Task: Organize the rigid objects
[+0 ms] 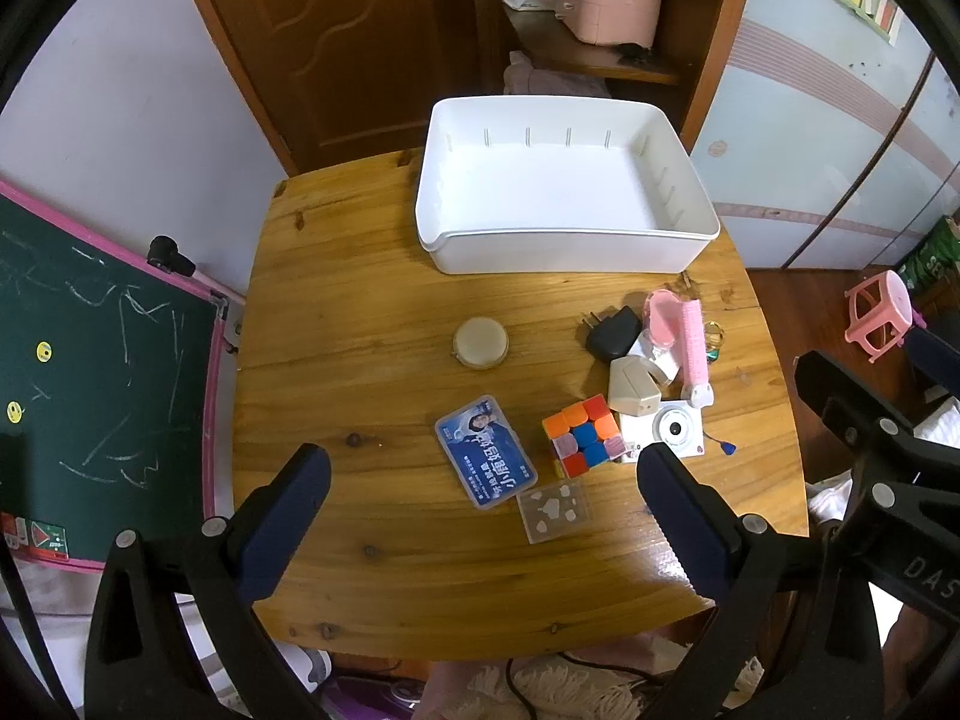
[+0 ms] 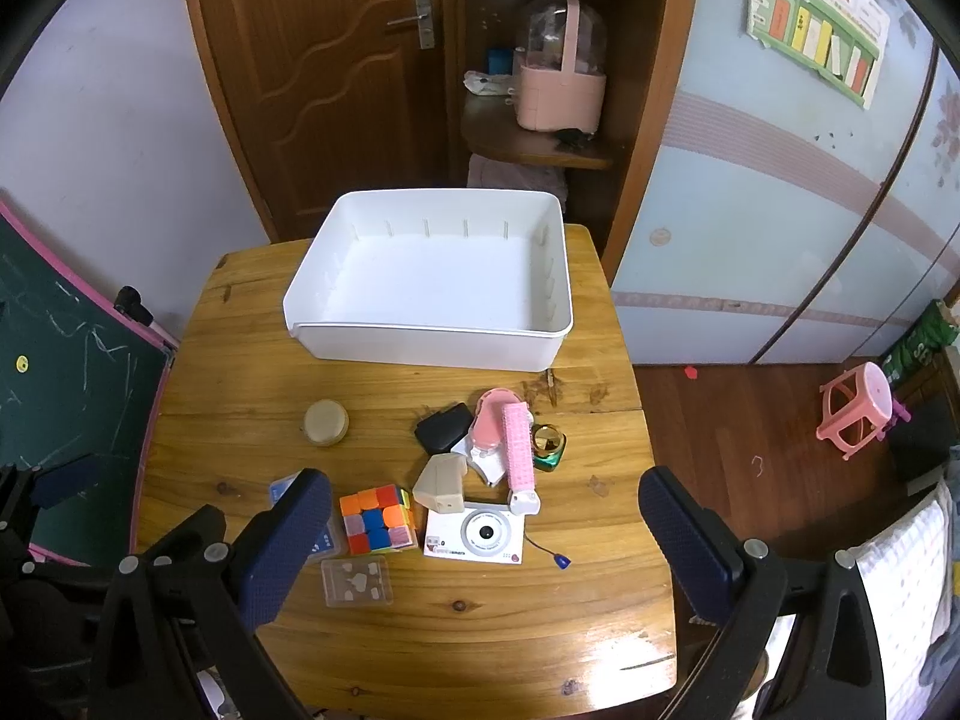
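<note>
An empty white bin (image 1: pixel 564 240) (image 2: pixel 420 342) stands at the far side of the wooden table (image 1: pixel 372 576) (image 2: pixel 480 630). Loose objects lie in front of it: a round beige tin (image 1: pixel 480 342) (image 2: pixel 326 422), a blue card case (image 1: pixel 485 458), a clear small box (image 1: pixel 553 509) (image 2: pixel 356 582), a colour cube (image 1: pixel 583 433) (image 2: pixel 377 518), a white toy camera (image 1: pixel 665 431) (image 2: pixel 477 534), a black plug (image 1: pixel 612 333) (image 2: pixel 444 427), a beige block (image 2: pixel 439 485) and a pink roller (image 2: pixel 519 450). My left gripper (image 1: pixel 480 480) and right gripper (image 2: pixel 485 507) hang open above the near objects, holding nothing.
A green chalkboard (image 1: pixel 90 384) with a pink frame leans at the table's left. A brown door (image 2: pixel 324 90) and a shelf with a pink basket (image 2: pixel 561 90) stand behind the bin. A pink stool (image 2: pixel 855 414) sits on the floor to the right.
</note>
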The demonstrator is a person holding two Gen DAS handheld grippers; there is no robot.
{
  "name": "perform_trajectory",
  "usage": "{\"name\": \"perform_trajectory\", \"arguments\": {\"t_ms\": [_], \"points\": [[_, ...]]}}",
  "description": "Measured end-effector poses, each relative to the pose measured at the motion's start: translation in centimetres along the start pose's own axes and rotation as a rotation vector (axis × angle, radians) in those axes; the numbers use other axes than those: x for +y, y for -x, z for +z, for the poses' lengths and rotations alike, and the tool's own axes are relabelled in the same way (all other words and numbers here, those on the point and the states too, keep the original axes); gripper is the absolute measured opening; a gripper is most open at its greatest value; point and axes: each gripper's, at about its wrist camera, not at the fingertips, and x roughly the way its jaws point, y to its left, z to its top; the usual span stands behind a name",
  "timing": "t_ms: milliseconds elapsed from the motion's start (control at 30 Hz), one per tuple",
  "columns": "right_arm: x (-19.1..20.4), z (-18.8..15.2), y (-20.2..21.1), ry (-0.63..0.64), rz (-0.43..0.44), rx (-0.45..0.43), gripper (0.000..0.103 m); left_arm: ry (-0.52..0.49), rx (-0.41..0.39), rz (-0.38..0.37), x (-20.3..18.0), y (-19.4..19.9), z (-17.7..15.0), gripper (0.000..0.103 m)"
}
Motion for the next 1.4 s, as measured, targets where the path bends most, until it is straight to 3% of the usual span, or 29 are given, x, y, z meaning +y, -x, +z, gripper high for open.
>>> {"name": "perform_trajectory", "arguments": {"t_ms": [1400], "points": [[-0.2, 0.3, 1.7, -0.027, -0.041, -0.056, 0.103, -0.014, -0.012, -0.013, -0.3, 0.4, 0.4, 0.102]]}}
